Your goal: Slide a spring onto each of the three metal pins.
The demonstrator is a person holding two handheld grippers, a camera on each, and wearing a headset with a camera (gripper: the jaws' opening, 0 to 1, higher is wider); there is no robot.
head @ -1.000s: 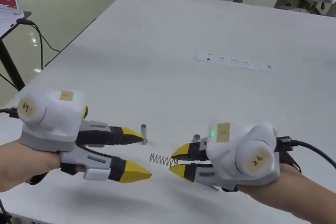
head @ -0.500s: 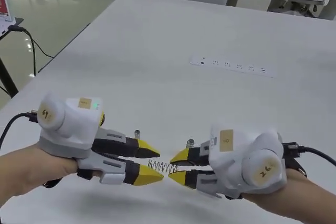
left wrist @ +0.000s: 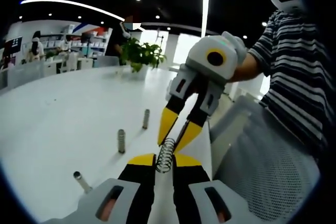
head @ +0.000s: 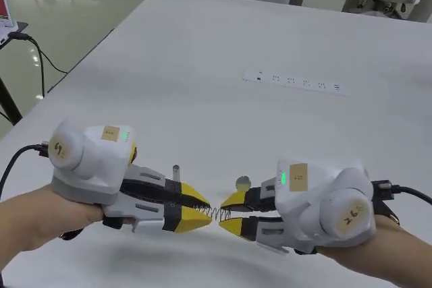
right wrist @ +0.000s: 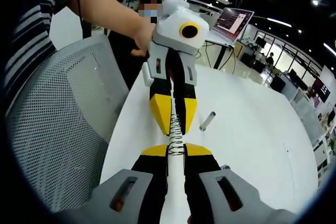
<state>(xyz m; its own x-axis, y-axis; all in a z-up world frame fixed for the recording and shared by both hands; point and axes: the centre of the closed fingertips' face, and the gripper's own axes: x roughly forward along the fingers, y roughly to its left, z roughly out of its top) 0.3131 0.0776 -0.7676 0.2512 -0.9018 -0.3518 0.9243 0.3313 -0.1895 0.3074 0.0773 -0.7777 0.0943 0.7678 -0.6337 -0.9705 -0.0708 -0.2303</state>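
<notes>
At the bottom of the head view the left gripper (head: 197, 212) and the right gripper (head: 228, 214) met tip to tip. Each had its jaws pinched on one end of the spring (head: 214, 214), which stretched level between them. A second earlier the left gripper's jaws had stood spread, clear of the spring. Round stickers on both housings bore handwritten marks too unclear to read. Just behind the tips stood an upright pin (head: 176, 170) and a second pin (head: 242, 183), its lower part hidden by the right gripper. Farther up the white table (head: 202, 99) lay a power strip (head: 295, 82), and a black cable (head: 37, 48) hung at the left edge.
</notes>
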